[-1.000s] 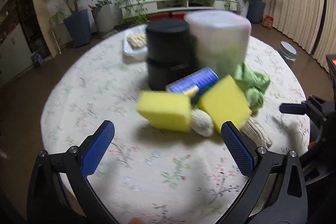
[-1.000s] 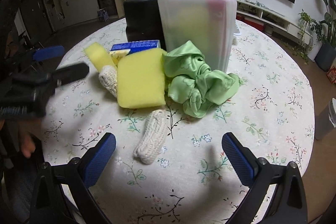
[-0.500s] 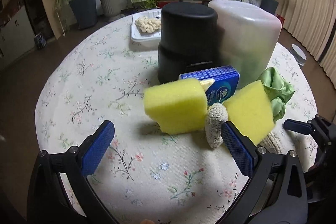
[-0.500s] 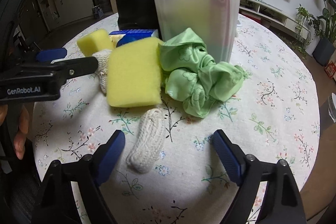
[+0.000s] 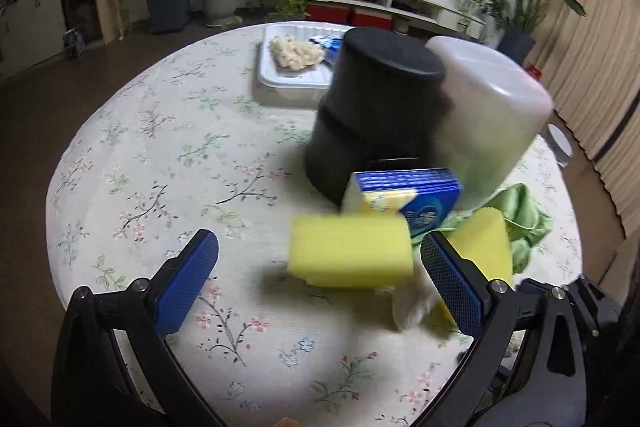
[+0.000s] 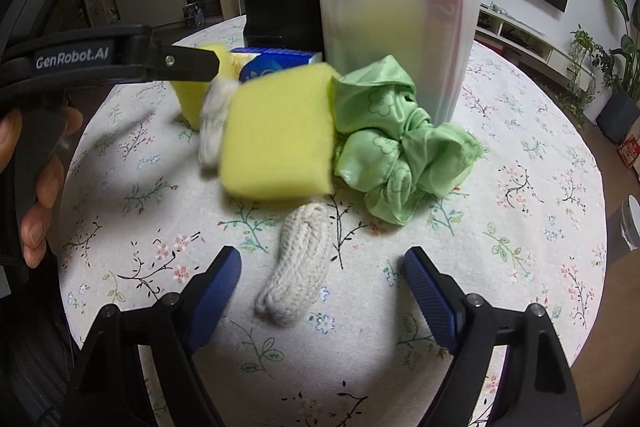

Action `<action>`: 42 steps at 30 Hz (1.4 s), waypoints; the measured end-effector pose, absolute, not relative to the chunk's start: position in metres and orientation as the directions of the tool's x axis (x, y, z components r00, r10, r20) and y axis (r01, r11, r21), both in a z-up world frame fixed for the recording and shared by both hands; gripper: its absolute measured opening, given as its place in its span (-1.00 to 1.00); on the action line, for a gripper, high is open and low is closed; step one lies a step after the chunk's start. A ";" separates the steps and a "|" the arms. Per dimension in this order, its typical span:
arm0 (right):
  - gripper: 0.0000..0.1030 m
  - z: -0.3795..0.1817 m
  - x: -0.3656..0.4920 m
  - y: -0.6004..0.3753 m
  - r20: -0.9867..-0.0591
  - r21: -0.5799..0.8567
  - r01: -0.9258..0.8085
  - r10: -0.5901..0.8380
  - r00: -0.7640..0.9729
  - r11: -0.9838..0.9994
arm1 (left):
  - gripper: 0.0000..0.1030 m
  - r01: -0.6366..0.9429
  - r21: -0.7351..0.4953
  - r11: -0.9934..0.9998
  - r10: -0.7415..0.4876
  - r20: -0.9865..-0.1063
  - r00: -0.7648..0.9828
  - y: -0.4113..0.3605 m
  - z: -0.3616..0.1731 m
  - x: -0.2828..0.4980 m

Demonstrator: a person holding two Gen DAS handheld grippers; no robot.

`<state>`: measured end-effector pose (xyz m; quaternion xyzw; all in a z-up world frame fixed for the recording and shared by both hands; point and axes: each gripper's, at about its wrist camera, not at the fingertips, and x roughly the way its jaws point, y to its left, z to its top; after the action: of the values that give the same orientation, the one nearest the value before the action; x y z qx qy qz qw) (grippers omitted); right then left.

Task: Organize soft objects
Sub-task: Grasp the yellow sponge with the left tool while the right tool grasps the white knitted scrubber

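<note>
Ideally, the cream knitted roll (image 6: 296,263) should be centred between the open, empty right fingers (image 6: 430,291) before closing.

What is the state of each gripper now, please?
Left gripper: open, holding nothing; a yellow sponge lies ahead of it.
Right gripper: open, holding nothing; a knitted piece lies between its jaws.
</note>
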<state>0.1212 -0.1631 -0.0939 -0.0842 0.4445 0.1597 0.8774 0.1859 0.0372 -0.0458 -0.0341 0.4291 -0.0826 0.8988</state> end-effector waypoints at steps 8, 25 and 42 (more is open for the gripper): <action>0.61 -0.091 0.116 -0.160 -0.807 -0.001 -0.359 0.211 0.551 0.933 | 1.00 0.059 -0.164 0.985 -0.167 -0.787 0.594 0.038 -0.059 0.186; 0.36 -0.087 0.102 -0.154 -0.809 -0.015 -0.384 0.215 0.548 0.923 | 1.00 0.098 -0.045 0.994 -0.091 -0.840 0.535 0.029 -0.076 0.148; -0.50 -0.082 0.102 -0.157 -0.806 0.006 -0.379 0.229 0.546 0.925 | -0.05 0.077 -0.033 0.996 -0.071 -0.817 0.572 0.031 -0.076 0.147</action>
<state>0.1018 -0.1566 -0.0821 -0.0848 0.4435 0.1737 0.8752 0.1473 0.0309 -0.0764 0.0032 0.4607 -0.0420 0.8865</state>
